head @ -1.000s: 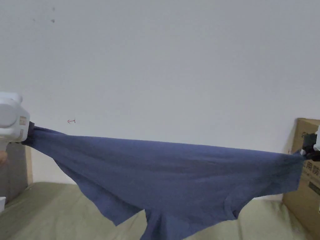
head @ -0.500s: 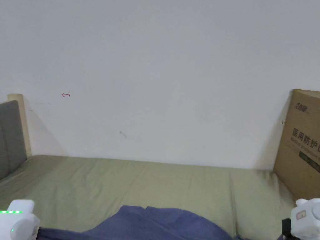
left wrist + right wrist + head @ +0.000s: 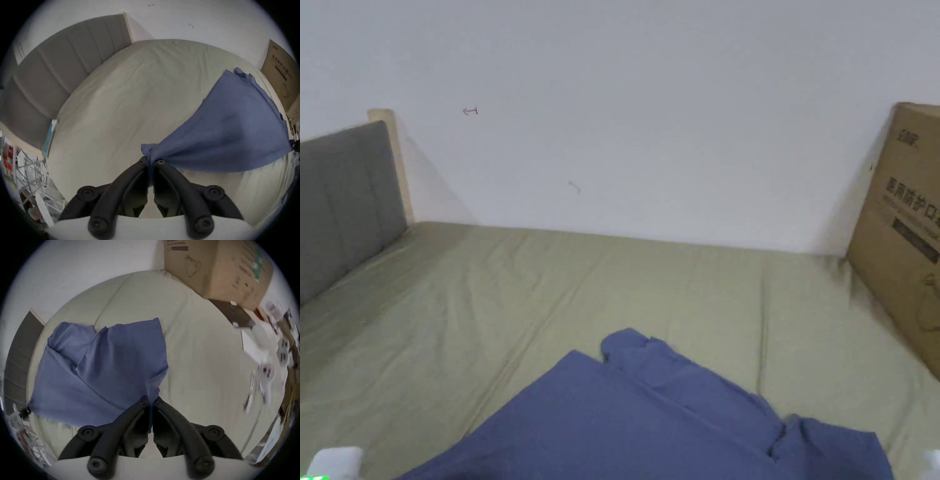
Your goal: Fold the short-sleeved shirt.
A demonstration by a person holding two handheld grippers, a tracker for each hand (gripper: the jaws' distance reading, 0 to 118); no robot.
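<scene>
A second ago the blue shirt (image 3: 650,419) hung stretched in the air between the 2 grippers, in front of the wall; now most of it lies spread on the bed (image 3: 550,294), its far end towards the wall with a sleeve folded over on itself there. The head view has also tipped downward, so part of the shift is the camera's own.

The left gripper (image 3: 150,160) is clamped on 1 corner of the near edge, cloth bunched between both jaws, and the right gripper (image 3: 151,398) pinches the other corner the same way. The near edge looks lifted slightly off the bed (the fabric sags between the 2 holds), so the laying-out is probably not quite finished.

For the task this likely means the flattening step is nearly done. The crumpled far sleeve and the overlapped panel seen from the right gripper view may need smoothing before any fold goes in cleanly.
</scene>
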